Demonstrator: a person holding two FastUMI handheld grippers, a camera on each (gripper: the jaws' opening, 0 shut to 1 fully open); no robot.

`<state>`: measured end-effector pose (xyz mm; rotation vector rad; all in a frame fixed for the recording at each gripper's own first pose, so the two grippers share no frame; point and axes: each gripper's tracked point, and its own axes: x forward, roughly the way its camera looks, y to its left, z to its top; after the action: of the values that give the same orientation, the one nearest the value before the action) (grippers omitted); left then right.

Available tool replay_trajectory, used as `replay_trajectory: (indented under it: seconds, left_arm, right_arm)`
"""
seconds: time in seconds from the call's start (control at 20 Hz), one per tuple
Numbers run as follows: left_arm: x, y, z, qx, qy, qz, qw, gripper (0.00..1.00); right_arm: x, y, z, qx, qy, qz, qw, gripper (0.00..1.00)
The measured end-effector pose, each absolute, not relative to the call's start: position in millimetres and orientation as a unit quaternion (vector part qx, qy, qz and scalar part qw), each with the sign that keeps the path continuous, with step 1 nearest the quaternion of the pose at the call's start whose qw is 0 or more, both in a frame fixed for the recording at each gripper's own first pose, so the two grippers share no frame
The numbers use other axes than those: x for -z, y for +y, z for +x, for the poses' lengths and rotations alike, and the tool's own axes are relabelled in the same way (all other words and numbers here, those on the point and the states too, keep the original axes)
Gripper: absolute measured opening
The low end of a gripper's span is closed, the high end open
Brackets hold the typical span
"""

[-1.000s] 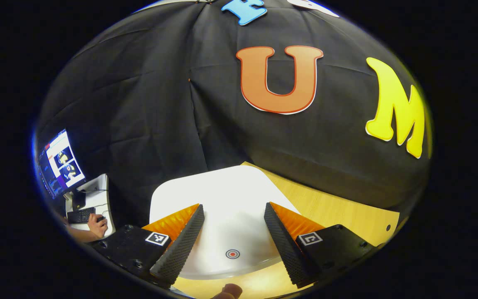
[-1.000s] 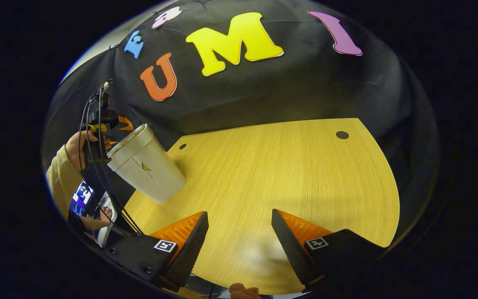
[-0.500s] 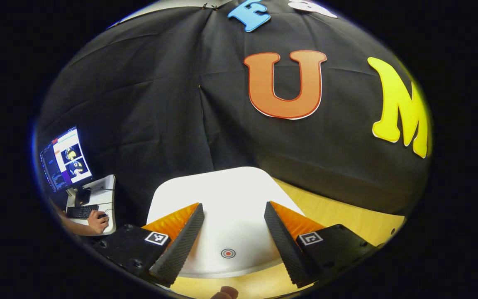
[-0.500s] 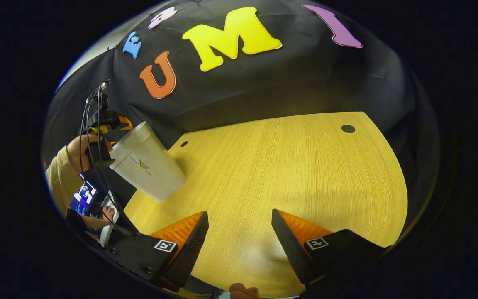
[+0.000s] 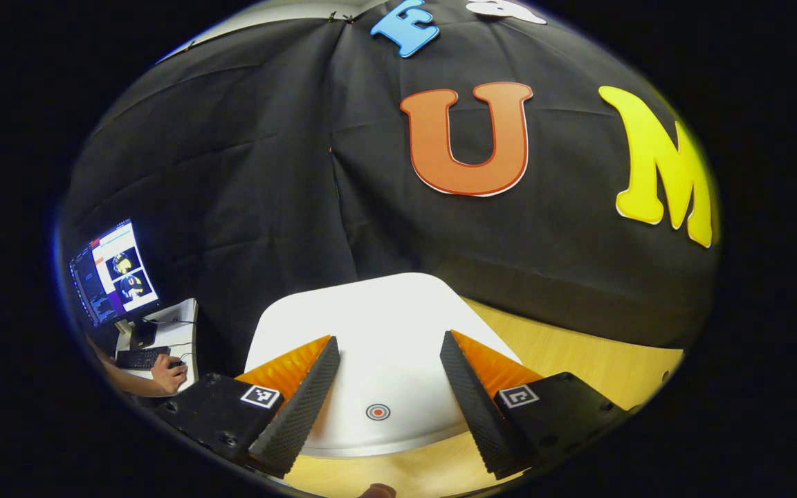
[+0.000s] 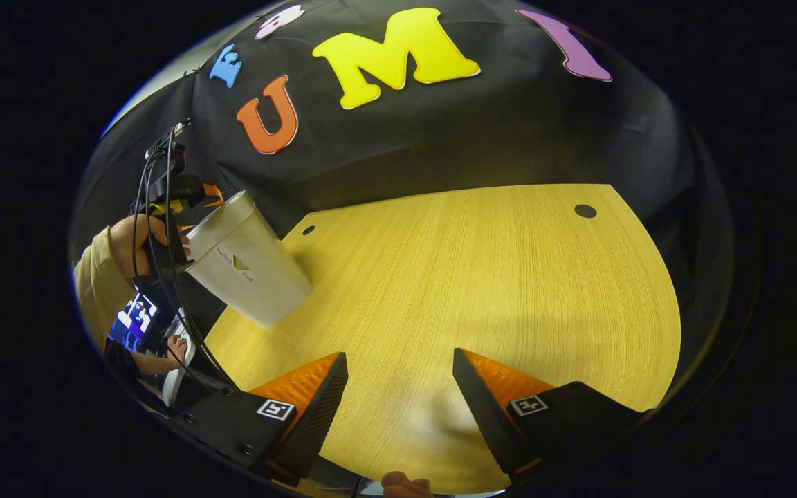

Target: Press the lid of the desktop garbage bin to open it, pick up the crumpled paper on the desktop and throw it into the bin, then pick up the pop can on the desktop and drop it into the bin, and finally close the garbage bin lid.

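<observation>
L hand-held gripper: fingers spread, nothing held, poised above bin lid.
R hand-held gripper: fingers spread, empty, over bare counter.
Bin: lid shut, at counter's left edge, L hand beside it.

In the right gripper view the bin's lid, ajar a second ago, now lies shut. The left gripper sits lower over it.

One garbage bin, two grippers, one monitor, one keyboard.
</observation>
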<state>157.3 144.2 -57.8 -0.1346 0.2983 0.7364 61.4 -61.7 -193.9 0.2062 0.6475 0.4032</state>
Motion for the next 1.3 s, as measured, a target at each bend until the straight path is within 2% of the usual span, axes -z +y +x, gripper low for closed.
replay_trajectory:
  seconds: [0.45,0.75,0.8,0.9,1.2,1.3]
  left_arm:
    - [42.2,143.4,161.4,-0.348,0.07,-0.031,0.934,0.98]
    - [25.4,128.8,154.0,-0.256,0.06,-0.03,0.964,0.96]
    - [16.5,122.8,150.1,-0.234,0.048,-0.023,0.971,0.96]
    - [4.1,108.0,140.2,-0.19,0.035,-0.012,0.981,0.96]
    - [10.9,44.6,104.2,-0.049,0.046,-0.01,0.998,0.96]
    - [12.7,32.5,94.6,-0.022,0.034,-0.003,0.999,0.96]
  right_arm:
    - [155.0,-30.4,57.1,-0.176,0.277,0.089,0.94,0.96]
    - [99.7,-17.3,69.6,-0.127,0.215,0.073,0.965,0.96]
    - [86.9,-15.1,72.7,-0.114,0.196,0.072,0.971,0.93]
    - [66.2,-5.7,73.6,-0.093,0.16,0.072,0.98,0.96]
    - [29.8,20.7,55.0,-0.046,0.08,0.04,0.995,0.96]
    - [25.8,26.3,47.1,-0.03,0.063,0.035,0.997,0.96]
